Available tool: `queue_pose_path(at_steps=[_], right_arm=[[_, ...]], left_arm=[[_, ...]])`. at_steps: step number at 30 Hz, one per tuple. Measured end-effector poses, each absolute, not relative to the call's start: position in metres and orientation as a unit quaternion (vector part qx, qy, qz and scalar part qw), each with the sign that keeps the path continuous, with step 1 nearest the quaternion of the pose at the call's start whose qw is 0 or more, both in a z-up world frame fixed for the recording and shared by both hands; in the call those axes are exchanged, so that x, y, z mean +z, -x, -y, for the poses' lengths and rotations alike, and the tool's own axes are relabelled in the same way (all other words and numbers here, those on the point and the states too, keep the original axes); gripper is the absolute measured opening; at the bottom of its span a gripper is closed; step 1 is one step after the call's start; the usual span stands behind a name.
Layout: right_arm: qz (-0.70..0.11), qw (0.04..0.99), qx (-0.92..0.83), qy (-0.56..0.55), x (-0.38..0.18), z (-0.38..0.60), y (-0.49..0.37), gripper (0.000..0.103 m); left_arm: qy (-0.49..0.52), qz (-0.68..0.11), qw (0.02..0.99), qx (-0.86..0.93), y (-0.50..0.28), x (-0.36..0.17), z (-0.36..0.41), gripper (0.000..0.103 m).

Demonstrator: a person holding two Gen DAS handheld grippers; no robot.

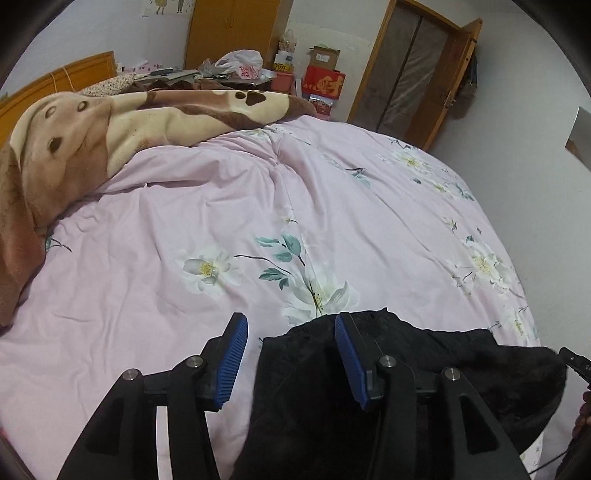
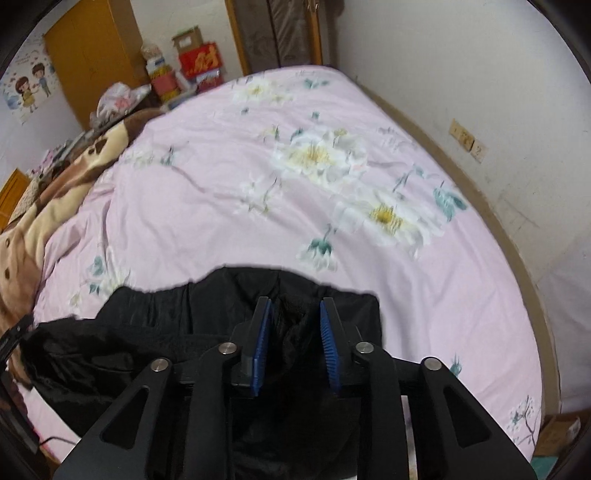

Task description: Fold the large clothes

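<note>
A black garment (image 1: 424, 354) lies bunched at the near edge of the pink floral quilt (image 1: 229, 206). My left gripper (image 1: 290, 325) is open, its blue pads wide apart over the garment's left edge. In the right wrist view the same garment (image 2: 155, 332) spreads left of my right gripper (image 2: 295, 310). The right gripper's blue pads stand apart with a fold of the black cloth between them; the pads do not press it. The tip of the right gripper (image 1: 574, 363) shows at the far right of the left wrist view.
A brown and cream blanket (image 1: 92, 133) is heaped at the bed's far left. A cluttered table (image 1: 221, 75), wardrobe (image 1: 236, 29) and boxes (image 1: 323, 79) stand beyond the bed. A white wall (image 2: 480, 92) runs along the bed's right side.
</note>
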State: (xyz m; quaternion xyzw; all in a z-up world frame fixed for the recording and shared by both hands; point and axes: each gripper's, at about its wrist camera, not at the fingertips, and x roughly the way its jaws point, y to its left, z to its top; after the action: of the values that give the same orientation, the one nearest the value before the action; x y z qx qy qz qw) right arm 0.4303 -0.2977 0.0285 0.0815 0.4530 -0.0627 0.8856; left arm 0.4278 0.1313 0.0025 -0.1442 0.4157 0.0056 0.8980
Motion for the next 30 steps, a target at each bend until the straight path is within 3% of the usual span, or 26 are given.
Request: queue_pose_path(at_steps=[2, 4, 6, 8, 10, 12, 17, 24, 25, 26, 27, 28, 30], right_arm=[[-0.432, 0.896, -0.064, -0.073, 0.035, 0.300, -0.429, 0.029], [-0.417, 0.904, -0.056, -0.075, 0.041, 0.307, -0.427, 0.034], [-0.398, 0.913, -0.046, -0.078, 0.044, 0.316, -0.419, 0.052], [-0.382, 0.920, -0.025, -0.086, 0.042, 0.326, -0.408, 0.061], [-0.379, 0.921, 0.009, -0.087, 0.033, 0.335, -0.397, 0.062], [-0.396, 0.915, 0.028, -0.070, 0.013, 0.341, -0.389, 0.070], [-0.433, 0.897, 0.069, -0.050, -0.035, 0.341, -0.390, 0.073], [-0.460, 0.871, 0.111, -0.134, -0.073, 0.348, -0.422, 0.076], [-0.465, 0.867, 0.111, -0.144, -0.076, 0.348, -0.423, 0.076], [-0.466, 0.865, 0.108, -0.150, -0.078, 0.347, -0.424, 0.067], [-0.466, 0.865, 0.105, -0.151, -0.078, 0.346, -0.424, 0.051], [-0.467, 0.865, 0.104, -0.150, -0.078, 0.346, -0.424, 0.045], [-0.458, 0.870, 0.111, -0.143, -0.073, 0.343, -0.421, 0.018]], left_arm=[[0.152, -0.412, 0.898, 0.008, -0.425, 0.002, -0.141, 0.053], [0.147, -0.404, 0.903, 0.007, -0.421, 0.002, -0.147, 0.063], [0.137, -0.400, 0.906, -0.015, -0.415, -0.001, -0.149, 0.065], [0.139, -0.405, 0.903, -0.042, -0.410, -0.008, -0.149, 0.068], [0.125, -0.412, 0.901, -0.058, -0.406, -0.020, -0.143, 0.075], [0.102, -0.424, 0.896, -0.084, -0.405, -0.035, -0.133, 0.075], [0.084, -0.453, 0.880, -0.115, -0.410, -0.065, -0.111, 0.075], [0.098, -0.480, 0.864, -0.118, -0.435, -0.085, -0.096, 0.075], [0.102, -0.481, 0.862, -0.119, -0.436, -0.086, -0.095, 0.073], [0.105, -0.479, 0.863, -0.122, -0.437, -0.087, -0.095, 0.067], [0.103, -0.478, 0.863, -0.123, -0.438, -0.088, -0.093, 0.056], [0.098, -0.479, 0.864, -0.119, -0.438, -0.088, -0.092, 0.047], [0.088, -0.477, 0.867, -0.111, -0.437, -0.085, -0.089, 0.030]])
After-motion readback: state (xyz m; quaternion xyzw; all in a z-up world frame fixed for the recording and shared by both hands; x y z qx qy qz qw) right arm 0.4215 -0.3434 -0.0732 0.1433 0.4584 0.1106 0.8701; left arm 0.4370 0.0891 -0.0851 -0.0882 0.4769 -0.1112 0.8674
